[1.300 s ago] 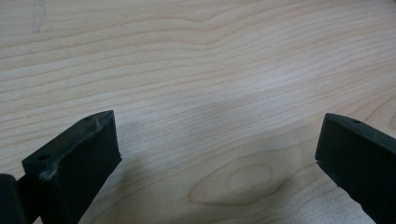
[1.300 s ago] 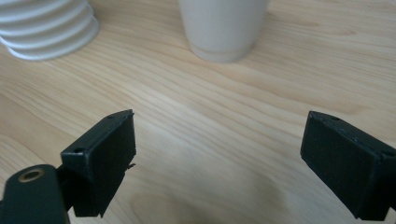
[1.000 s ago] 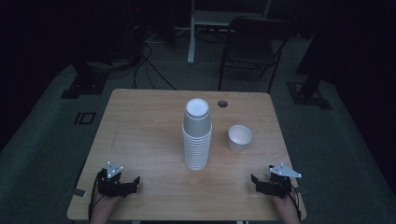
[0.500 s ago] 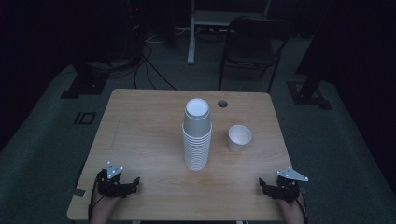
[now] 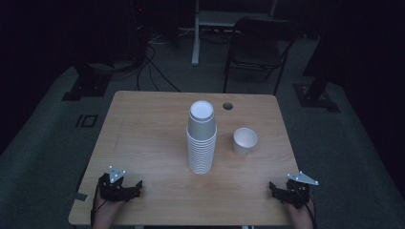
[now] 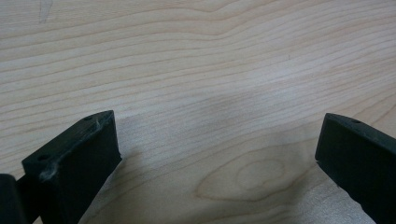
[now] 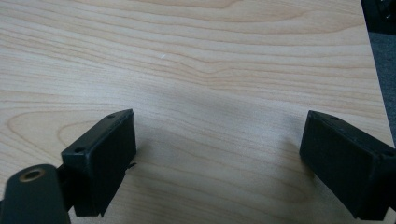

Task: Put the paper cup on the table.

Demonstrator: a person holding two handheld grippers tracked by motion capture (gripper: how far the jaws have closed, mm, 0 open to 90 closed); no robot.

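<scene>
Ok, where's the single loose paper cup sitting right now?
In the high view, the single paper cup stands upright on the wooden table, just right of the tall cup stack and apart from it, below the round table hole.

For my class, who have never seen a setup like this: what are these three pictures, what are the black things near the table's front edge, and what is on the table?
A person sits at a wooden table and holds a hand tool with two black jaws in each hand. The high view looks down from above: the left gripper is near the front left corner, the right gripper near the front right.

The other two pictures come from small cameras riding on those tools. Each looks along its own two jaws at bare wood. In both, the jaws stand wide apart with nothing between them, so both grippers are open and hold nothing.

On the table stand a tall stack of paper cups in the middle and a single cup, upright, a little to its right. A small round hole sits near the far edge.
</scene>
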